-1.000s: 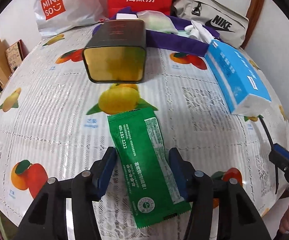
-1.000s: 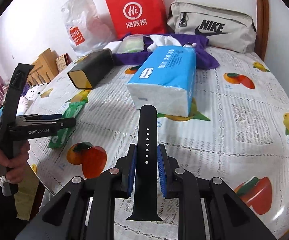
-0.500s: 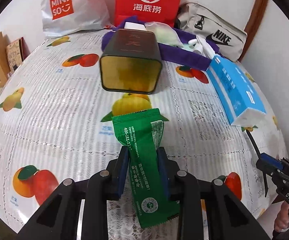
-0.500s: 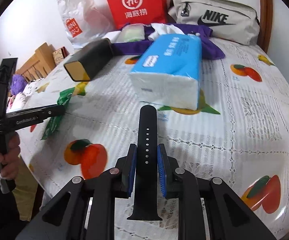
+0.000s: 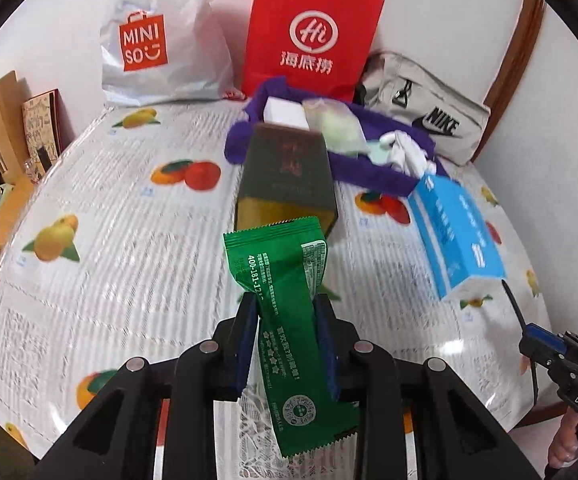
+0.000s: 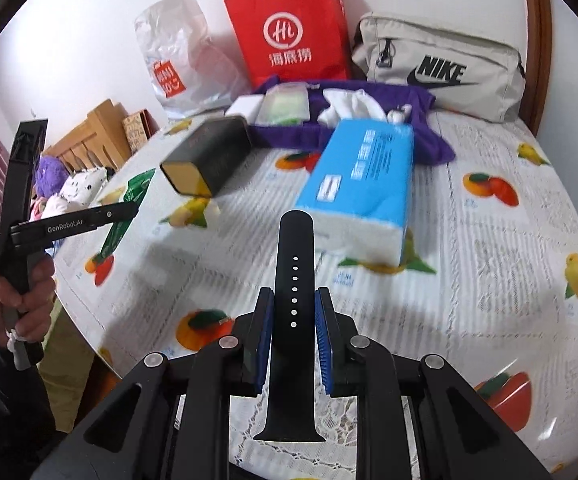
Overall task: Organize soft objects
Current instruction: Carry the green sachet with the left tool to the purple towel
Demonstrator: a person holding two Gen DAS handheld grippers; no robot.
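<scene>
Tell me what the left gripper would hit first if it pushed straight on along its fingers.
Probably the dark box lying just beyond the green packet that the left gripper holds; depth is unclear, so the tablecloth might come first.

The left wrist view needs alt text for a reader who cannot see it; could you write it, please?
The left gripper is shut on a green sachet above a fruit-print tablecloth. Beyond it lie a dark tin with a gold end and a blue tissue pack. A red paper bag and a white Miniso bag stand at the wall.
</scene>
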